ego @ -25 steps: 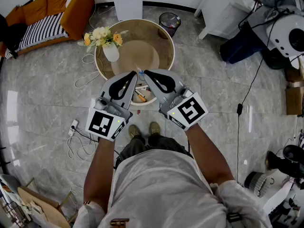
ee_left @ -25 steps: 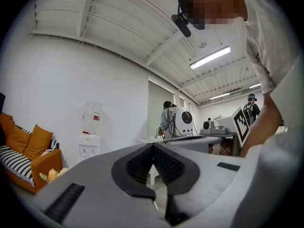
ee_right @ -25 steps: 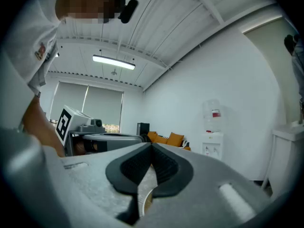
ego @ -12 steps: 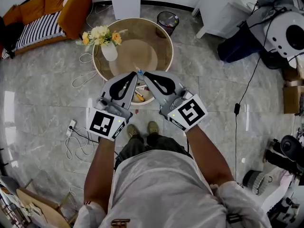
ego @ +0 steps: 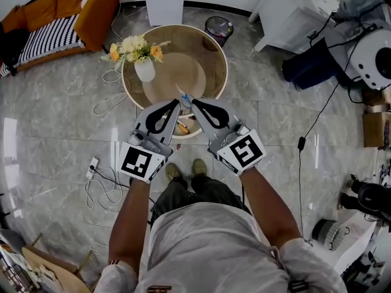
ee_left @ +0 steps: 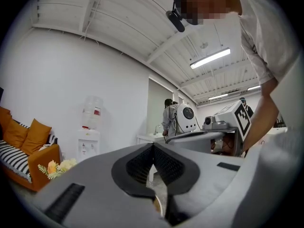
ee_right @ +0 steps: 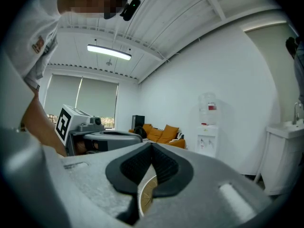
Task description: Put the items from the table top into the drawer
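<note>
A round wooden table (ego: 211, 57) stands in front of me with a white vase of flowers (ego: 145, 68) at its left. A small blue and white item (ego: 185, 96) lies near the table's front edge. Below that edge an open drawer (ego: 190, 131) holds an orange item (ego: 181, 127) and other small things, partly hidden by my grippers. My left gripper (ego: 176, 102) (ee_left: 153, 145) and right gripper (ego: 194, 102) (ee_right: 152, 145) hover side by side over the front edge, tips almost together beside the blue item. Both point level, and both are shut with nothing between the pads.
A water dispenser (ego: 165, 2) and a black waste bin (ego: 217, 26) stand behind the table. An orange sofa (ego: 67, 11) is at far left, a white cabinet (ego: 293, 11) at far right. Cables and a power strip (ego: 95, 163) lie on the floor to the left.
Both grippers have sunk a little together toward the table's front edge. Their jaws stay shut.
</note>
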`<action>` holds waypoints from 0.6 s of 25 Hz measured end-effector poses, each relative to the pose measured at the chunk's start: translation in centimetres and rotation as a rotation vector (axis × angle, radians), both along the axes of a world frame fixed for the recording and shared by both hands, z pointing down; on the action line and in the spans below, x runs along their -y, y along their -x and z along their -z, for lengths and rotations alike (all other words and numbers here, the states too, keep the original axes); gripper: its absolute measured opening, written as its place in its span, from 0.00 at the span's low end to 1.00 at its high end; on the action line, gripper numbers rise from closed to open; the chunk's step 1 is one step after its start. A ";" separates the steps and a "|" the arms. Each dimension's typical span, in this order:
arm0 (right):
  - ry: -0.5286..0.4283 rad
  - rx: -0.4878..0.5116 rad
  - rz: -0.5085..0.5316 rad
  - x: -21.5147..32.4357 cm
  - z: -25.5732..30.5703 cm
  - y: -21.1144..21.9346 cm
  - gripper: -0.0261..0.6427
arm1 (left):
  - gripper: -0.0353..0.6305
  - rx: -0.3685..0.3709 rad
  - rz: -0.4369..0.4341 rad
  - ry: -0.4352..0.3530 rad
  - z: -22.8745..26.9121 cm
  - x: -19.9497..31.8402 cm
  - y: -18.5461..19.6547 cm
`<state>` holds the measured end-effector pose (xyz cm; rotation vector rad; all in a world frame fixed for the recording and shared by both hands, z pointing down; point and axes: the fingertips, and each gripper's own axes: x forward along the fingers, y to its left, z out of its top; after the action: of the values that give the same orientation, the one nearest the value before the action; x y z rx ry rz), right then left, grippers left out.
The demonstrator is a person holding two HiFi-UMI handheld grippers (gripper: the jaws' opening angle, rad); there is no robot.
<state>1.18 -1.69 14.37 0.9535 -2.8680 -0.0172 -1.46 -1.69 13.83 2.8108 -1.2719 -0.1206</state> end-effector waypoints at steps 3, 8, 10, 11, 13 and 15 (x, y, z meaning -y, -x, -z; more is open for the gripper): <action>0.007 -0.022 -0.017 0.5 -1.2 0.3 0.04 | 0.05 0.011 -0.018 0.006 -1.1 0.6 0.3; 0.025 -0.066 -0.046 1.5 -4.0 0.1 0.04 | 0.05 0.022 -0.019 0.026 -3.5 1.6 0.7; 0.038 -0.075 -0.058 1.8 -5.3 -0.1 0.04 | 0.05 0.030 -0.016 0.032 -4.5 1.9 0.7; 0.047 -0.078 -0.062 2.0 -6.0 -0.2 0.04 | 0.05 0.034 -0.014 0.036 -5.0 2.0 0.6; 0.063 -0.087 -0.069 2.3 -7.4 -0.4 0.04 | 0.05 0.040 -0.013 0.045 -6.1 2.3 0.5; 0.076 -0.100 -0.074 2.8 -8.9 -0.6 0.04 | 0.05 0.045 -0.015 0.051 -7.3 2.7 0.3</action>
<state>1.78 -4.50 23.31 1.0127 -2.7205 0.0497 -1.74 -4.40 21.12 2.7945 -1.2437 -0.0242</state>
